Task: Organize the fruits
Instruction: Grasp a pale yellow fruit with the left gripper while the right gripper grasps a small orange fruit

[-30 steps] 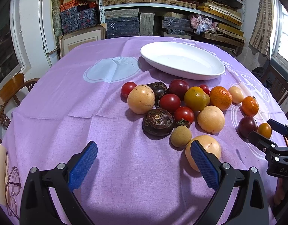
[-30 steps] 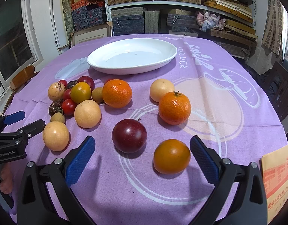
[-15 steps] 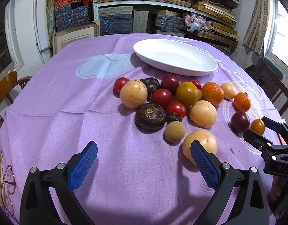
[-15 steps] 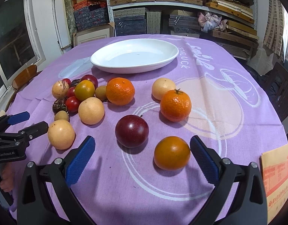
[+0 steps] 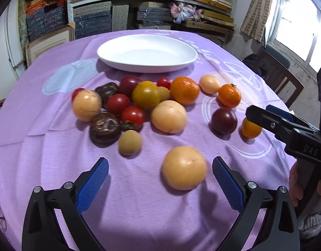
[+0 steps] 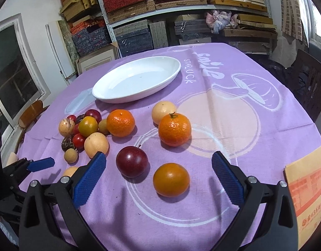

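1. You've got metal shelving (image 6: 181, 10) crammed with woven boxes across the top of the frame.
2. Bright window (image 5: 302, 27) upper right, curtain (image 5: 257, 10) beside it.
3. Dark wooden chair (image 5: 279, 77) at right; another chair (image 6: 31, 115) at left under a dark window (image 6: 12, 77).

- The purple cloth (image 6: 233, 113) on the tabletop carries white print, "smile" above "STARUCK", just right of the white dish.
- The right tool (image 5: 306, 144), seen from the left wrist view, bears pale letters "DAS" on its black body.
- The envelope (image 6: 306, 194) at the right edge has orange print, too small to read.
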Motion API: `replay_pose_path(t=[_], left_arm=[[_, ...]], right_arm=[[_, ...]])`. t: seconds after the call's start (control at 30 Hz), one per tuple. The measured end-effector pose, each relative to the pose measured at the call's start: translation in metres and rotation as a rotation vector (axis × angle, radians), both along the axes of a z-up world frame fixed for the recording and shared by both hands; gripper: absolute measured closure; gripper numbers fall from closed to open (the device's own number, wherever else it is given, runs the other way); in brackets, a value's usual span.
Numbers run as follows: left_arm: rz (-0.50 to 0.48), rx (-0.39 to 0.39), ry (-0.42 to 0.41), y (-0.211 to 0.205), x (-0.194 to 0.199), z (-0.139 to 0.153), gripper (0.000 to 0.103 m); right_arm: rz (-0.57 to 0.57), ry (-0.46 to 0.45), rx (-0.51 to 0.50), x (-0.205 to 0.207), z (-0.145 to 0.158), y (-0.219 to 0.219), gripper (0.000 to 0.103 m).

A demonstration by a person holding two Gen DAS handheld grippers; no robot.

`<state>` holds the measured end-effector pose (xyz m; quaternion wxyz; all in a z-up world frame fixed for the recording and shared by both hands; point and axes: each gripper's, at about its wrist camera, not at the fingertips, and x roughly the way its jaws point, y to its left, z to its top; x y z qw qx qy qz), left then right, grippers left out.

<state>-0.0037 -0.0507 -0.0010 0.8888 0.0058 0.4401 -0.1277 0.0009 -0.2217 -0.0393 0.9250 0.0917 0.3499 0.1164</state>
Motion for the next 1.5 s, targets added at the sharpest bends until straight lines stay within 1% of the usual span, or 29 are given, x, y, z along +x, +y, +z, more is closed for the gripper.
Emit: replay_pose_path(t=[0.07,0.13,0.2,0.27,0.33,0.4,0.43,0.47,0.53,0.67,0.73,0.8,0.87,0.93,1.0,1.1,1.23,1.27,1.3,1.33,1.37,1.4,1.43,1.5], left_arm=[[-0.024,-0.014,0.025,-0.007,0.002,-0.003,0.003],[-0.043,-0.011,0.042,-0.012,0.001,-0.008,0.003],[-0.046,-0.024,0.035,-0.012,-0.001,-0.01,0.003],[-0.033,-0.055,0.018,-0.008,-0.002,-0.008,0.01],[-0.036,-0.077,0.024,-0.008,0.001,-0.007,0.014],[-0.038,-0.077,0.039,-0.011,0.004,-0.009,0.022],[-0.04,-0.067,0.046,-0.013,0.004,-0.01,0.033],[-0.047,-0.054,0.058,-0.017,0.006,-0.013,0.047],[-0.046,-0.015,0.036,-0.023,0.006,-0.013,0.052],[-0.049,0.005,0.034,-0.026,0.007,-0.015,0.053],[-0.061,0.034,0.021,-0.029,0.005,-0.017,0.053],[-0.062,0.084,0.002,-0.032,0.003,-0.019,0.053],[-0.051,0.097,-0.011,-0.03,0.002,-0.021,0.052],[-0.041,0.063,-0.01,-0.024,0.003,-0.02,0.052],[-0.027,0.026,-0.006,-0.018,0.005,-0.02,0.057],[-0.019,-0.01,-0.009,-0.011,0.006,-0.019,0.057],[-0.024,-0.039,-0.004,-0.007,0.002,-0.018,0.057],[-0.024,-0.047,0.0,-0.006,0.001,-0.017,0.057],[-0.02,-0.051,0.002,-0.004,0.0,-0.017,0.057],[-0.014,-0.051,0.002,-0.002,-0.001,-0.017,0.057],[-0.003,-0.045,-0.001,0.001,-0.002,-0.016,0.057],[0.007,-0.043,-0.004,0.004,-0.002,-0.017,0.057],[0.019,-0.046,-0.005,0.007,-0.002,-0.017,0.057],[0.032,-0.057,-0.004,0.011,0.0,-0.015,0.057]], right_arm=[[-0.011,0.007,0.016,0.002,-0.001,-0.006,0.004],[-0.018,0.012,0.029,0.002,-0.001,-0.009,0.004],[-0.022,0.009,0.043,0.001,-0.001,-0.012,0.004],[-0.023,0.008,0.054,0.001,0.0,-0.014,0.004],[-0.022,0.009,0.058,0.001,0.0,-0.015,0.004],[-0.024,0.008,0.062,0.0,0.0,-0.016,0.004],[-0.025,0.009,0.067,0.0,0.0,-0.016,0.004],[-0.027,0.009,0.071,0.0,0.0,-0.017,0.004],[-0.029,0.012,0.083,0.0,0.0,-0.019,0.004],[-0.025,0.012,0.09,0.0,0.0,-0.021,0.004],[-0.023,0.015,0.086,0.0,-0.001,-0.02,0.004],[-0.012,0.022,0.072,0.0,-0.001,-0.018,0.004],[-0.004,0.025,0.047,0.0,-0.001,-0.013,0.004],[0.008,0.031,0.003,-0.001,-0.003,-0.007,0.004],[0.021,0.046,-0.057,-0.001,-0.008,0.001,0.004],[0.038,0.054,-0.123,-0.003,-0.012,0.008,0.004],[0.06,0.048,-0.17,-0.006,-0.013,0.011,0.004],[0.068,0.052,-0.178,-0.007,-0.014,0.011,0.005],[0.078,0.06,-0.184,-0.007,-0.017,0.011,0.012],[0.087,0.073,-0.185,-0.005,-0.019,0.011,0.021],[0.099,0.099,-0.178,-0.002,-0.023,0.009,0.038],[0.102,0.123,-0.162,0.001,-0.026,0.005,0.045],[0.099,0.123,-0.138,0.002,-0.027,0.001,0.048],[0.086,0.13,-0.117,0.005,-0.026,-0.005,0.048]])
